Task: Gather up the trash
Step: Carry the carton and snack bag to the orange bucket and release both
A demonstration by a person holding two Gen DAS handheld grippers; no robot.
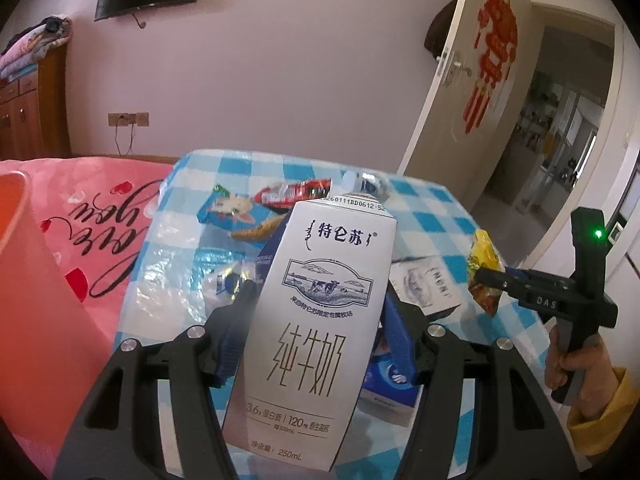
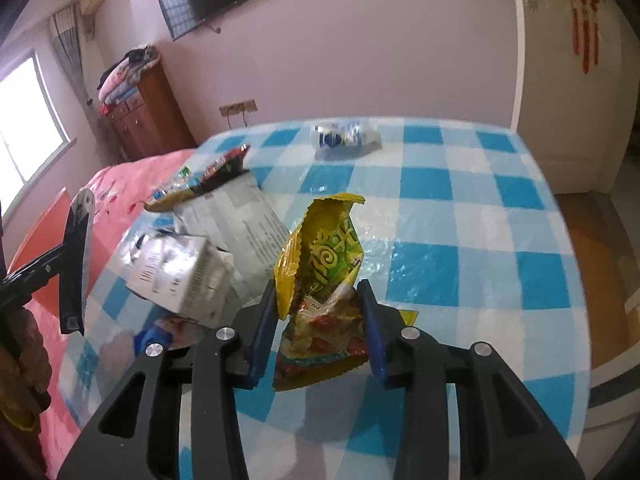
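The left gripper point(image 1: 316, 320) squeezes a tall white milk carton point(image 1: 316, 320) between its two blue pads, one pad on each side, so the jaws stand about halfway apart and the carton sits upright right in front of the camera. The right gripper point(image 2: 320, 328) pinches a crinkly yellow snack bag point(image 2: 320, 280) low down, and the torn top of the bag sticks up above the fingers; its jaws are fairly close together with the bag squashed between them. In the left view the right gripper point(image 1: 516, 280) shows off to the right side, with the yellow bag point(image 1: 486, 272) at its tip and a hand point(image 1: 576, 360) in a yellow sleeve gripping the handle. Just behind the milk carton, on the blue and white checked tablecloth point(image 2: 460, 220), lie more bits of trash: a blue wrapper point(image 1: 228, 208), a red wrapper point(image 1: 296, 192) and a small white box point(image 1: 428, 284). Far ahead of the right gripper a crushed clear bottle point(image 2: 344, 136) lies on its side. To the left of the left gripper stands an orange bin point(image 1: 36, 280), beside a pink blanket point(image 1: 104, 216)
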